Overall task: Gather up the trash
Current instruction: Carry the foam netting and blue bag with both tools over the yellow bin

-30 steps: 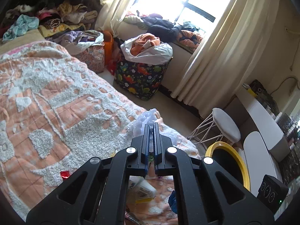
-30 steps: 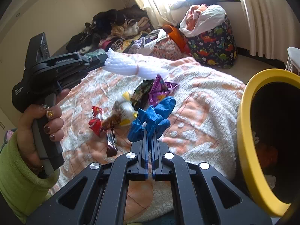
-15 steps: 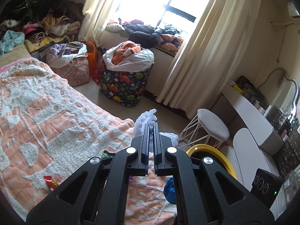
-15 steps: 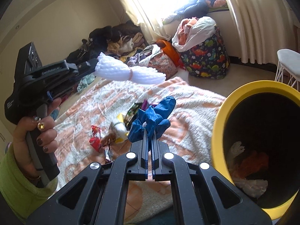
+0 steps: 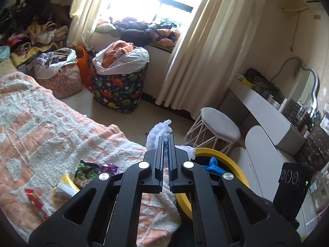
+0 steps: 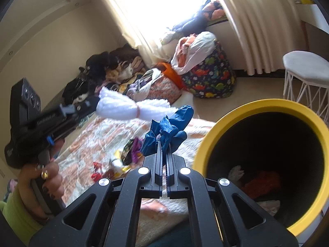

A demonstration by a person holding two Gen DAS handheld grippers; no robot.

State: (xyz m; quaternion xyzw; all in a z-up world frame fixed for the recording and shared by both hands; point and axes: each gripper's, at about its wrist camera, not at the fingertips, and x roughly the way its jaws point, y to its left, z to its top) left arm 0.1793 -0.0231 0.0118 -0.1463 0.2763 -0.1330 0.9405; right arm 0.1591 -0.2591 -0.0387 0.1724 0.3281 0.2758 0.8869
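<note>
My left gripper (image 5: 166, 139) is shut on a white foam net (image 5: 157, 130), held in the air over the bed's edge; the net also shows in the right wrist view (image 6: 133, 108). My right gripper (image 6: 163, 142) is shut on a crumpled blue glove (image 6: 168, 129), just left of the yellow-rimmed black trash bin (image 6: 213, 135). The bin (image 5: 218, 152) stands beside the bed and holds some trash. Several wrappers (image 5: 86, 170) and a red packet (image 5: 35, 200) lie on the orange and white blanket (image 5: 41, 140).
A white stool (image 5: 218, 123) stands beyond the bin. A dinosaur-print laundry bag (image 5: 119, 90) and a floral bag (image 5: 61, 80) sit on the floor by the curtains. A white dressing table (image 5: 265, 111) is at the right. Clothes are piled at the back left.
Both grippers have lifted and swung right toward the bin with their loads. The bin's opening now fills more of the right wrist view.
</note>
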